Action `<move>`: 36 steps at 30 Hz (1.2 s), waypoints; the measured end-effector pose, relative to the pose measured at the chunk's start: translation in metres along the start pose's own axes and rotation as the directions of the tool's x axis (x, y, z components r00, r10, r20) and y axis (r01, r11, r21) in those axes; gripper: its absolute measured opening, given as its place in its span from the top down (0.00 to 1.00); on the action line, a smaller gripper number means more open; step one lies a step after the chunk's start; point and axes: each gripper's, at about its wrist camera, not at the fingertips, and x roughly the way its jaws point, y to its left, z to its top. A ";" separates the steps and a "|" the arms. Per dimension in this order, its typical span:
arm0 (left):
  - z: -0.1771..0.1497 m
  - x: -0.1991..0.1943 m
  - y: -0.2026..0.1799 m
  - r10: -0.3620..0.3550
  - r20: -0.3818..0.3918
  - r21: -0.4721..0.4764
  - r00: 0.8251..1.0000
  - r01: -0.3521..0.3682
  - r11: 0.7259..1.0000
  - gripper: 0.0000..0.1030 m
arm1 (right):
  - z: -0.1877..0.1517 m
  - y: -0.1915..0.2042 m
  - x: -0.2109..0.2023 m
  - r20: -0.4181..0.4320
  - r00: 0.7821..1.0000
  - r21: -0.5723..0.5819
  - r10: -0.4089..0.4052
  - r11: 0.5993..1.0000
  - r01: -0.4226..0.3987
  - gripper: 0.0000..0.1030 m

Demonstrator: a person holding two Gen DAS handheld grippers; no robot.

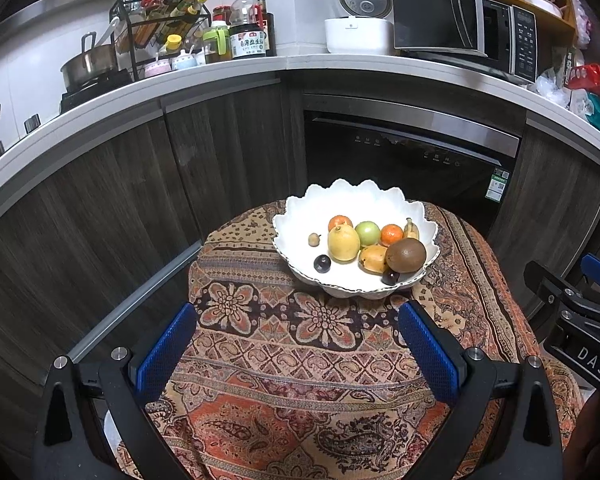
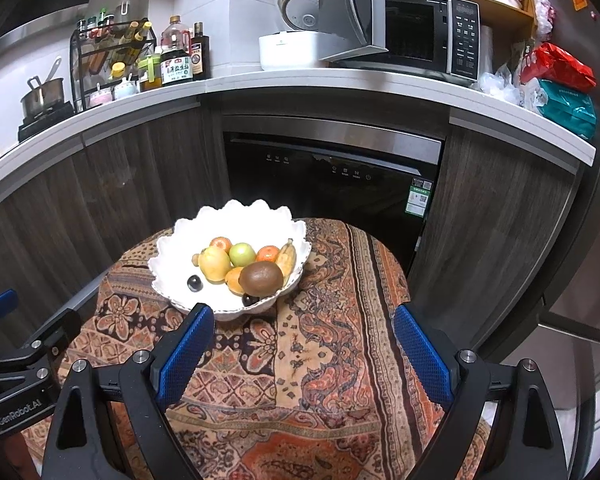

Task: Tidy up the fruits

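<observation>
So your white scalloped bowl (image 1: pixel 354 200) is sitting at the far side of the small table under that paisley cloth (image 1: pixel 300 360), and all the fruit is piled in it: a yellow lemon (image 1: pixel 343 242), a green apple (image 1: pixel 367 232), two oranges, one behind the lemon (image 1: pixel 340 223) and one right of the apple (image 1: pixel 391 235), a small banana (image 1: pixel 411 230) against the right wall, a brown kiwi (image 1: pixel 405 255) at the front with an orange-yellow mango (image 1: pixel 373 259) tucked beside it, plus two dark plums, one on the bare bowl floor (image 1: pixel 322 263) and one at the near rim (image 1: pixel 390 277). Your left gripper (image 1: pixel 298 354) has its blue pads spread wide with nothing but cloth between them, and the bowl sits just ahead of it, dead centre. Your right gripper (image 2: pixel 304 354) is the same deal, jaws wide apart and empty, but from its camera the bowl is off to the left, with the left pad overlapping the near rim in the picture. The left view gives you a clear look at the little tan fruit (image 1: pixel 313 239) standing alone left of the lemon; in the right view it's mostly hidden behind the lemon. The right view shows the open microwave (image 2: pixel 400 28) cavity on the counter, which the left view only catches side-on.
</observation>
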 end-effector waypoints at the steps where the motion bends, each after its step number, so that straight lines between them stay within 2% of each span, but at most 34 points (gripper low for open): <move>1: 0.000 0.000 0.000 0.001 0.000 0.000 1.000 -0.001 1.000 0.00 | 0.000 0.000 -0.001 0.001 1.000 0.000 0.000 1.000 0.000 0.10; 36: 0.001 -0.003 0.003 -0.017 -0.002 0.004 1.000 0.017 1.000 0.00 | 0.002 0.000 -0.004 0.011 1.000 0.006 -0.001 1.000 0.001 0.10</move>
